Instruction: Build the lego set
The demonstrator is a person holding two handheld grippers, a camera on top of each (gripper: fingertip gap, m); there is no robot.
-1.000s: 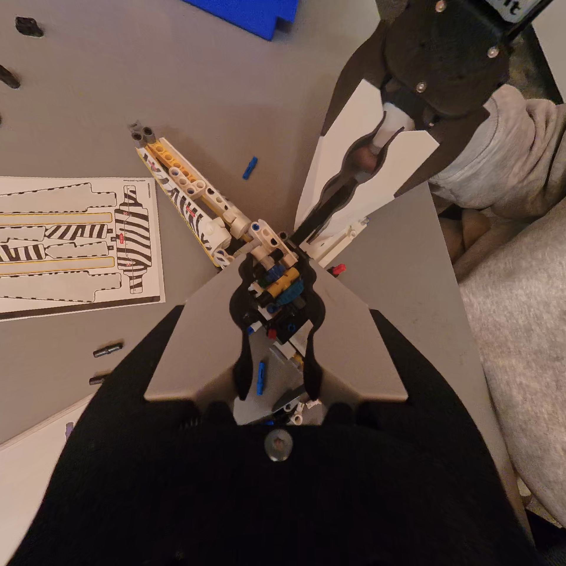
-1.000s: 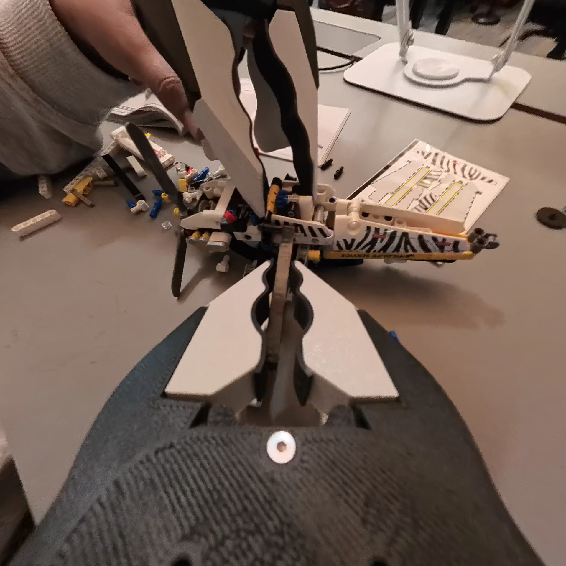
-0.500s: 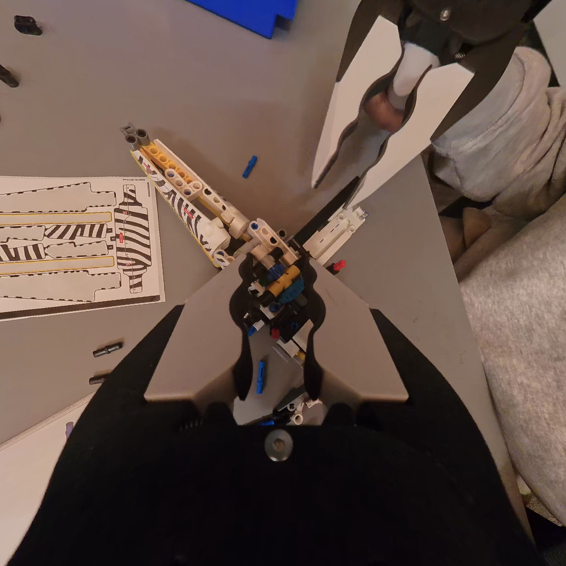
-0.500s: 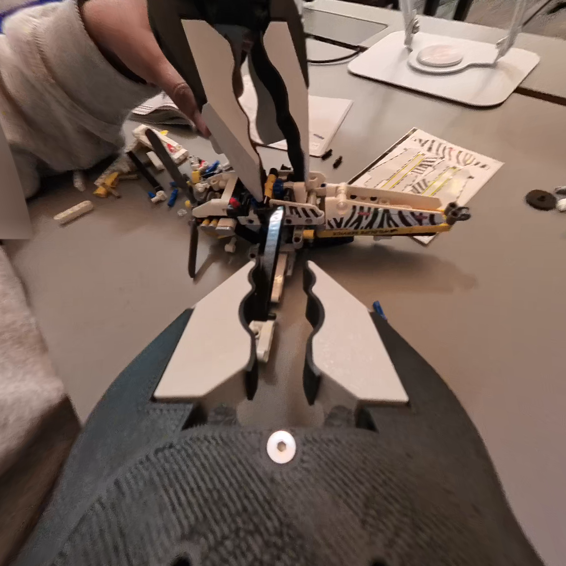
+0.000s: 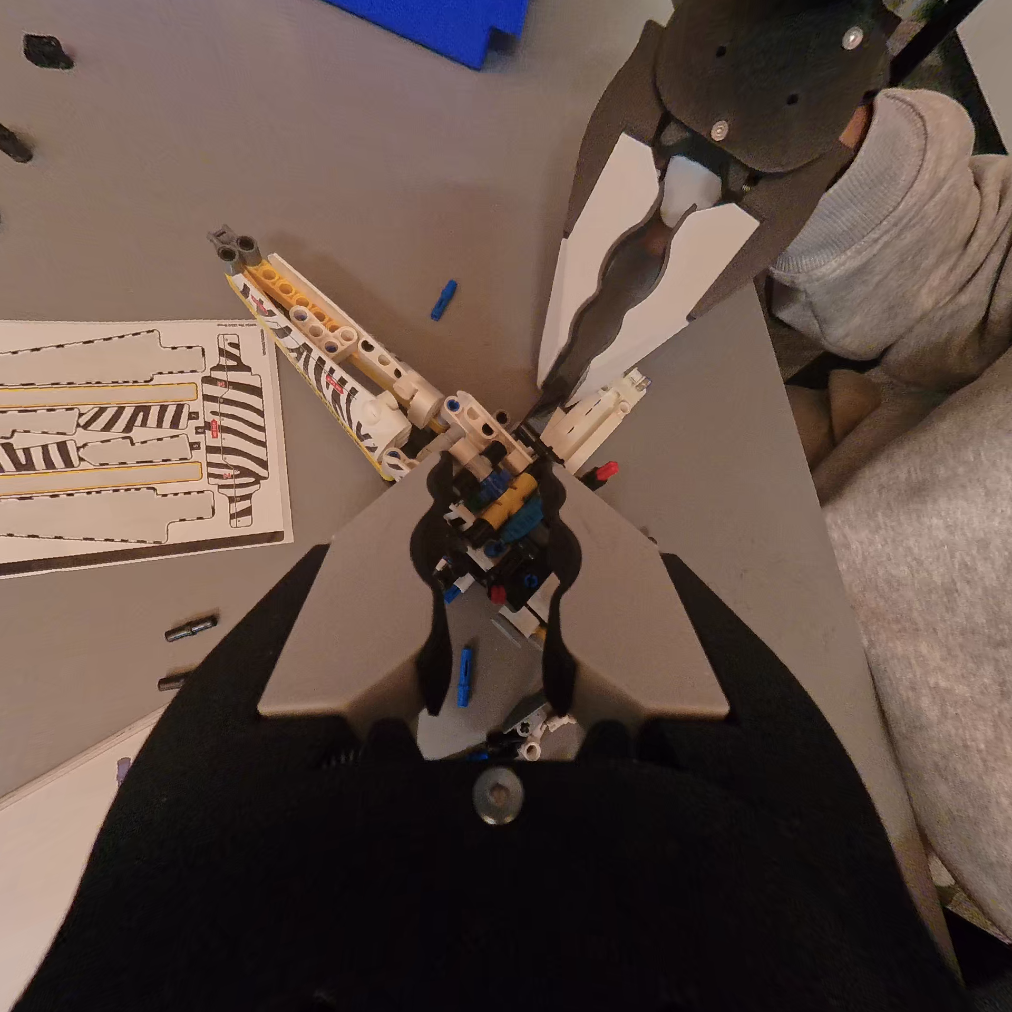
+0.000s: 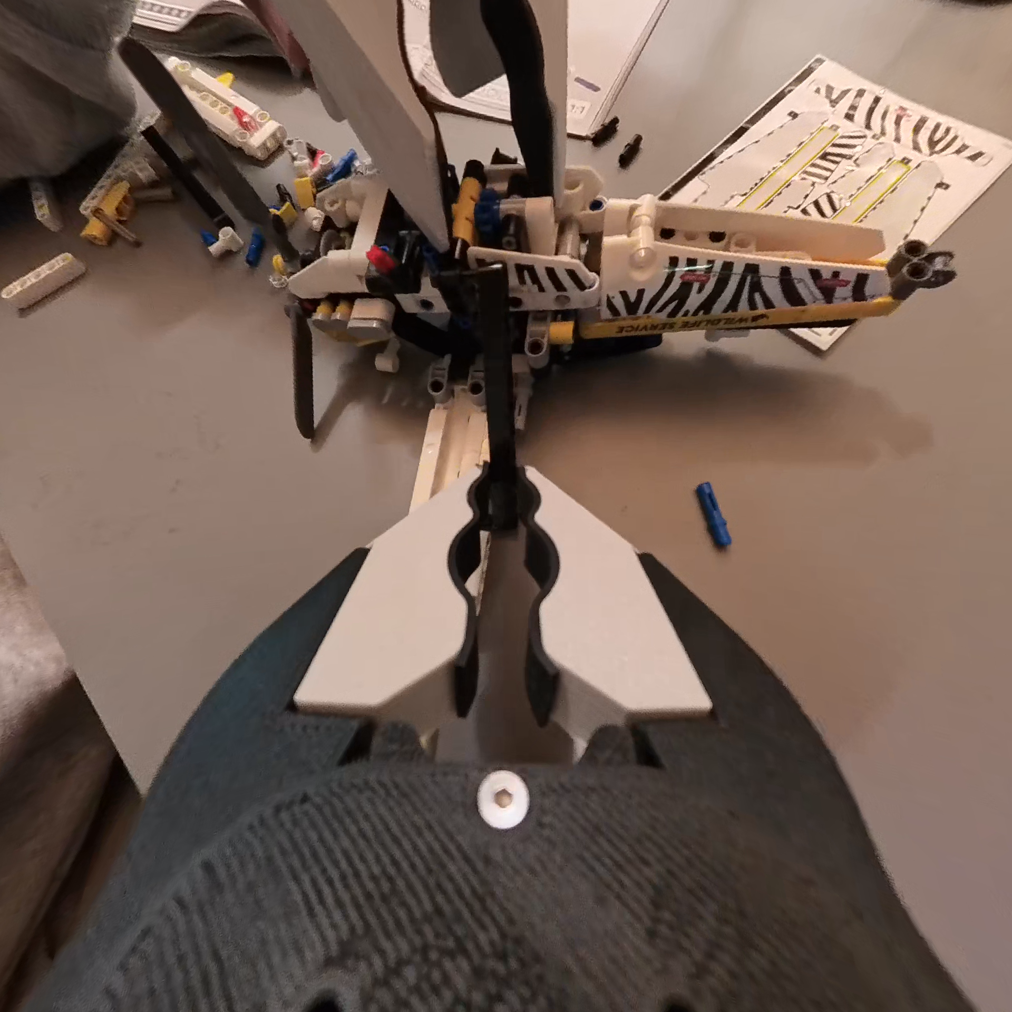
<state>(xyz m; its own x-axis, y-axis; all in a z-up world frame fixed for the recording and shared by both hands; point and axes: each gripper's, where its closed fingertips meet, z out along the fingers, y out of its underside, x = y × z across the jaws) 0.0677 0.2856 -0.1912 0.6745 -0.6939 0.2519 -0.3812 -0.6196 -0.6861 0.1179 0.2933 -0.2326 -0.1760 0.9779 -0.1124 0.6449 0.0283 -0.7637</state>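
Note:
The lego model (image 5: 350,378), a white and yellow body with a zebra-striped tail, lies on the grey table. My left gripper (image 5: 495,476) is shut on its middle section from above. In the right wrist view the model (image 6: 712,274) lies crosswise with the left gripper (image 6: 493,213) clamped on it. My right gripper (image 6: 502,476) is shut on a long black blade (image 6: 495,372) whose far end meets the model's middle. The right gripper (image 5: 553,386) also shows in the left wrist view, angled down at the model beside a white wing part (image 5: 597,416).
A zebra sticker sheet (image 5: 137,432) lies left of the model. Loose blue pins (image 5: 442,300) (image 6: 713,513) and black pins (image 5: 189,628) lie about. A pile of loose parts (image 6: 246,219) sits behind the model. The table edge and a grey sleeve (image 5: 903,246) are at the right. Left tips to right tips: about 7 cm.
The right gripper opened and drew back from the model, then came back in and shut on the black blade. The left gripper stayed shut on the model.

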